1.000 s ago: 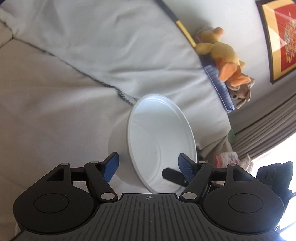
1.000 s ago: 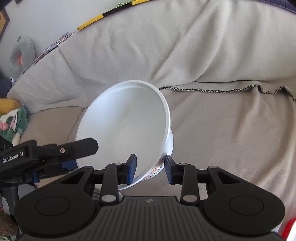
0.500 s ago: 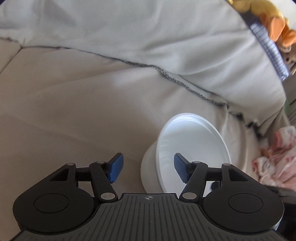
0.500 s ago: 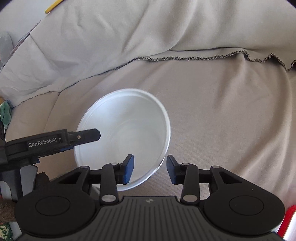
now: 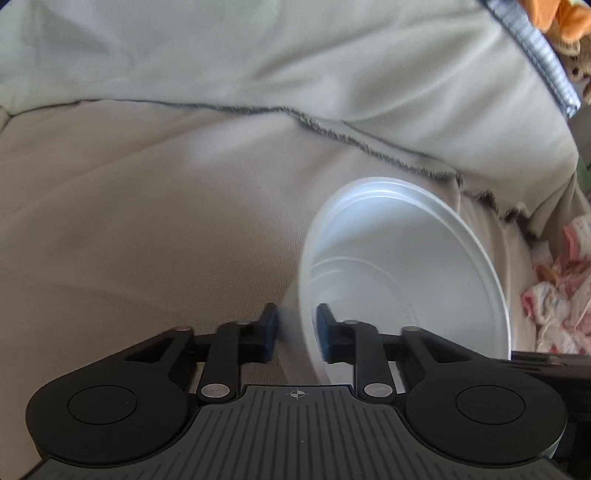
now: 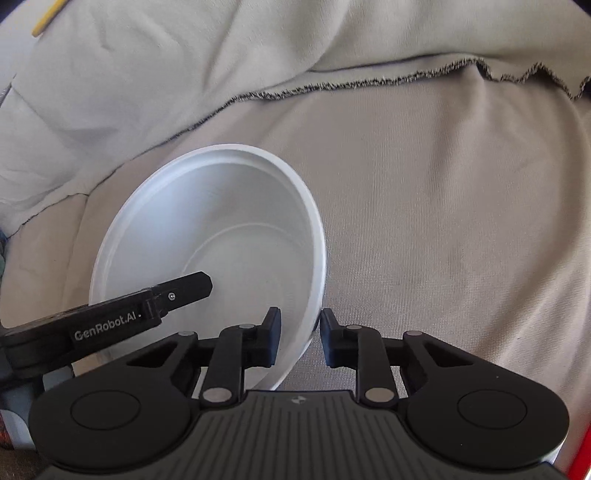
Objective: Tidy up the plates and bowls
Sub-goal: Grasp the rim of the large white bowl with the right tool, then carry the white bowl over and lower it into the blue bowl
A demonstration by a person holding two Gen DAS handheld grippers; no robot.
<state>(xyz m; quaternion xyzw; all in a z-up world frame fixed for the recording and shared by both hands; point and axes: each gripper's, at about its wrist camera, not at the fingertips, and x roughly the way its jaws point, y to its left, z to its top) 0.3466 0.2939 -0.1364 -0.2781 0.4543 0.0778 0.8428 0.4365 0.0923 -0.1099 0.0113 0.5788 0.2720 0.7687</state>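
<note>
The round plastic bowl [image 5: 406,266] was plain white inside and out, without pattern. The woven cloth cover [image 5: 147,221] under it was pale beige, and its frayed raw edge [image 5: 369,142] showed dark grey. Both grippers were black with ribbed grey bodies; the left gripper [image 5: 294,332] and the right gripper [image 6: 298,338] carried dark blue pads. At the side lay an orange plush toy [image 5: 554,14] and a pink-and-white printed fabric [image 5: 561,295].
</note>
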